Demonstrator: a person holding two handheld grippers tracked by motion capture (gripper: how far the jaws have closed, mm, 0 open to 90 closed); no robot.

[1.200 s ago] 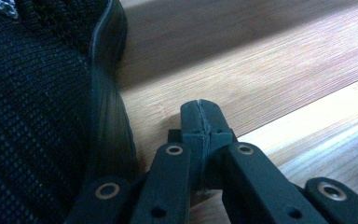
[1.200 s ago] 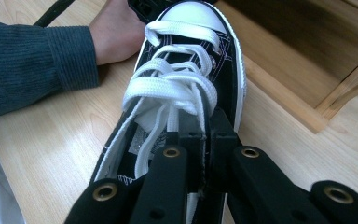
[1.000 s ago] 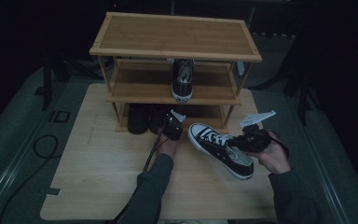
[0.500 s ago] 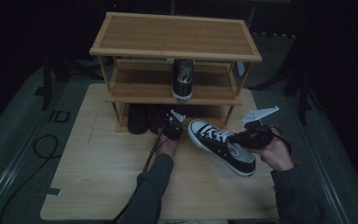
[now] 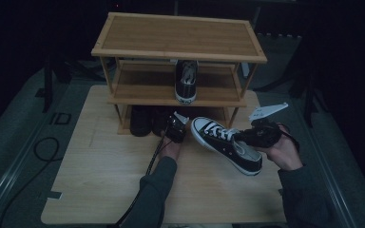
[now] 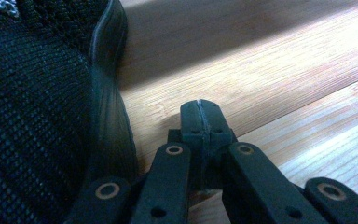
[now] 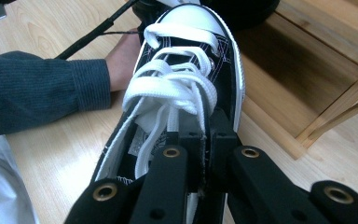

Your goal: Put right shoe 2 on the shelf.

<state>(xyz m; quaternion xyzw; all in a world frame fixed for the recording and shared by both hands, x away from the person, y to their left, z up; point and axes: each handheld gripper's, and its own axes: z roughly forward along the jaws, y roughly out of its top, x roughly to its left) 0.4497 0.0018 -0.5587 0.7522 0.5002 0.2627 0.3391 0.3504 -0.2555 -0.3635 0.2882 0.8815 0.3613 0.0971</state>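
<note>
From above, the right gripper (image 5: 247,137) holds a black-and-white sneaker (image 5: 223,142) just off the wooden board (image 5: 95,180), toe pointing to ten o'clock toward the shoe rack (image 5: 180,47). Its jaws are clamped on the side wall of the shoe's opening. At nine o'clock from the sneaker, the left gripper (image 5: 175,124) rests near the rack's bottom tier, beside a dark shoe (image 5: 140,121) tucked underneath. Another sneaker (image 5: 186,80) sits on the middle shelf at twelve o'clock.

The left gripper view has the jaws pressed together with nothing between them, resting over the wood, with a black knit shoe (image 6: 32,107) at nine o'clock.

In the right gripper view, the jaws pinch the canvas edge beside the white laces (image 7: 172,79); the white toe cap (image 7: 189,18) lies at twelve o'clock and a sleeve (image 7: 37,93) at nine.

The sneaker looks light, I'd say, with soft canvas that gives and a stiffer rubber sole. The collar is a fair hold, though the shoe may swing; nearer the heel should steady it.
</note>
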